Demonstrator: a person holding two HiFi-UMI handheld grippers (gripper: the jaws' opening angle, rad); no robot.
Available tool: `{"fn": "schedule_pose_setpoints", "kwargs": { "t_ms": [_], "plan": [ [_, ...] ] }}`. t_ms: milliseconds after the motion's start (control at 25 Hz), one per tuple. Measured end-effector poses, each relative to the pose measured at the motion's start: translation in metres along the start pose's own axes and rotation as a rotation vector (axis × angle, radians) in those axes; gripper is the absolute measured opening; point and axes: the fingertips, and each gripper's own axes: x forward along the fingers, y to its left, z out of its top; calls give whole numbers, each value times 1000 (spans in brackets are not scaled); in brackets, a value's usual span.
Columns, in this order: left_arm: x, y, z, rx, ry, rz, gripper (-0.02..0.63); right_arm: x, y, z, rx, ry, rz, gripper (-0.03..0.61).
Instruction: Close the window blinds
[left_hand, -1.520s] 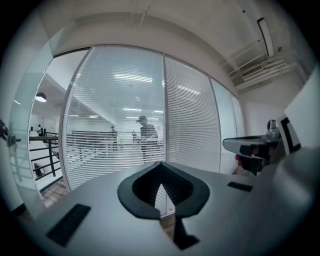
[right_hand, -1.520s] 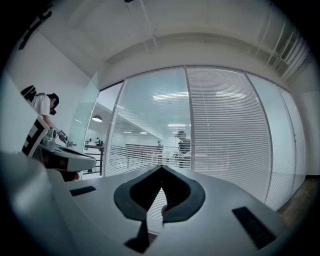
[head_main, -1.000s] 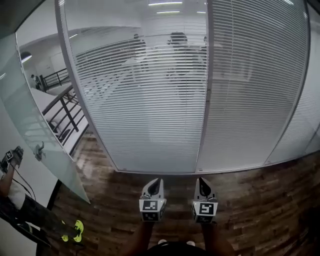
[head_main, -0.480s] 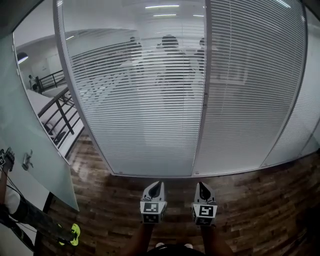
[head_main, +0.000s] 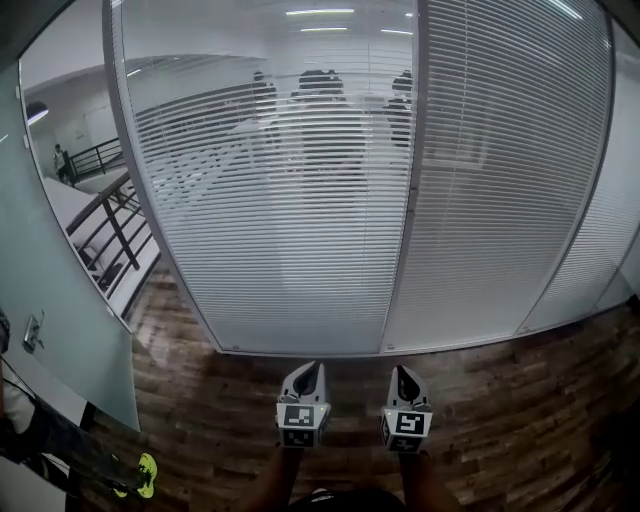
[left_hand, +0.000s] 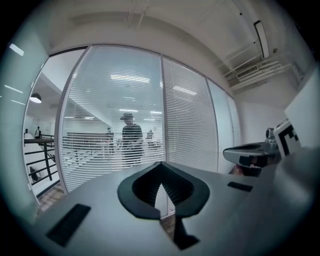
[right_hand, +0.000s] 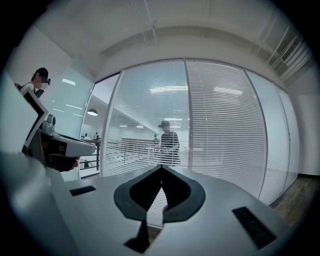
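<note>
White slatted blinds hang behind a glass wall ahead of me. On the left pane (head_main: 270, 210) the slats are turned open, and a hall with reflected figures shows through them. The blinds on the right pane (head_main: 500, 180) look denser and whiter. My left gripper (head_main: 311, 367) and right gripper (head_main: 401, 370) are held side by side low in the head view, short of the glass and touching nothing. The left gripper (left_hand: 161, 165) has its jaws together with nothing between them. So does the right gripper (right_hand: 161, 166).
A grey frame post (head_main: 408, 200) divides the two panes. An open frosted glass door (head_main: 50, 290) stands at the left, with a dark stair railing (head_main: 110, 225) beyond it. A person in yellow shoes (head_main: 145, 472) stands at the lower left. Dark wood floor (head_main: 500, 430) lies underfoot.
The view has swung a little: the glass door and the person at the left have slid toward the left edge. Both grippers hold their place side by side, jaws still together.
</note>
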Motion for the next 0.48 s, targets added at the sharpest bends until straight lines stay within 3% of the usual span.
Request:
{"fn": "schedule_pose_setpoints", "kwargs": {
  "t_ms": [280, 480],
  "plan": [
    [12, 1, 2, -4, 4, -34, -3, 11, 2, -1, -2, -9, -8, 0],
    [31, 7, 0, 2, -1, -10, -3, 26, -6, 3, -15, 24, -25, 0]
  ]
}}
